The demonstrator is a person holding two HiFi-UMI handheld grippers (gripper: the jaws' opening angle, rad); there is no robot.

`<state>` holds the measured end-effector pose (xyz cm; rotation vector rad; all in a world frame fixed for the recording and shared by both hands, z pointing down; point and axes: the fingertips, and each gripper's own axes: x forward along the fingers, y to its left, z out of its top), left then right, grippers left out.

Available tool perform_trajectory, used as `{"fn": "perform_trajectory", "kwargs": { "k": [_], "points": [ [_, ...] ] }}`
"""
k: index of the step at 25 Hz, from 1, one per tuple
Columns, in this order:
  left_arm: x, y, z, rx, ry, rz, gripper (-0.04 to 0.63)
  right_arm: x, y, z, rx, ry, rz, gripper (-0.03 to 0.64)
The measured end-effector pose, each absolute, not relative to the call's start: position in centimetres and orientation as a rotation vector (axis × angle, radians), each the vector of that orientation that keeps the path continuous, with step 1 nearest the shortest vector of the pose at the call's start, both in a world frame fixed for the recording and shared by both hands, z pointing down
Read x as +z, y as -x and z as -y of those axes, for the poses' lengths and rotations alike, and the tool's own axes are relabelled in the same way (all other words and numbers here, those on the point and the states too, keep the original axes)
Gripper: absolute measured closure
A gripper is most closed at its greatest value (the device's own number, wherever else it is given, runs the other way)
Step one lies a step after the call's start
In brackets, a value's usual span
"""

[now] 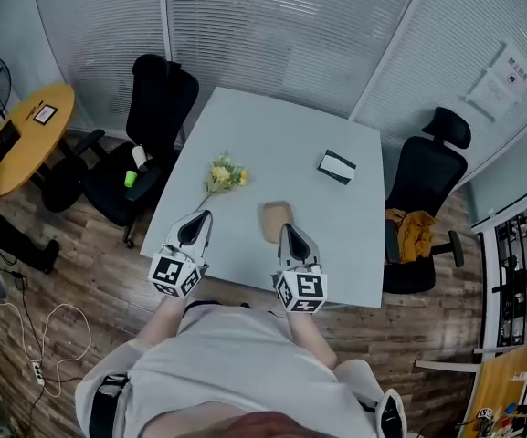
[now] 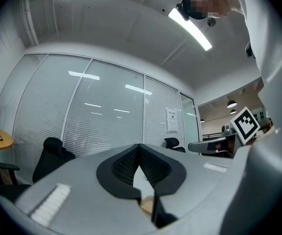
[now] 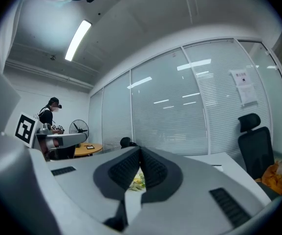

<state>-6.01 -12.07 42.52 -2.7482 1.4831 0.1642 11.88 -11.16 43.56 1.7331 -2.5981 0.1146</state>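
Currently the left tongs (image 1: 201,215) and right tongs (image 1: 288,230) are held closed and empty over the bench (image 1: 272,126), the tan pad (image 1: 276,219) lying just beside the right tongs; opening is best done before any descent.

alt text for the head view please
From above, a person holds the left gripper and right gripper, both shut and empty, over the near edge of a pale table. On it lie yellow flowers, a tan object by the right gripper, and a dark box. Black chairs flank the table.
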Motion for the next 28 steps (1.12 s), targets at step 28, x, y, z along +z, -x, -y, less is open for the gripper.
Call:
{"fn": "perform_trajectory", "kwargs": {
  "k": [28],
  "points": [
    [46.3,8.6,23.2,0.050,2.923,-1.315,0.584,46.7,-9.4,20.3,0.234,-1.824,2.444,0.609]
  ]
}}
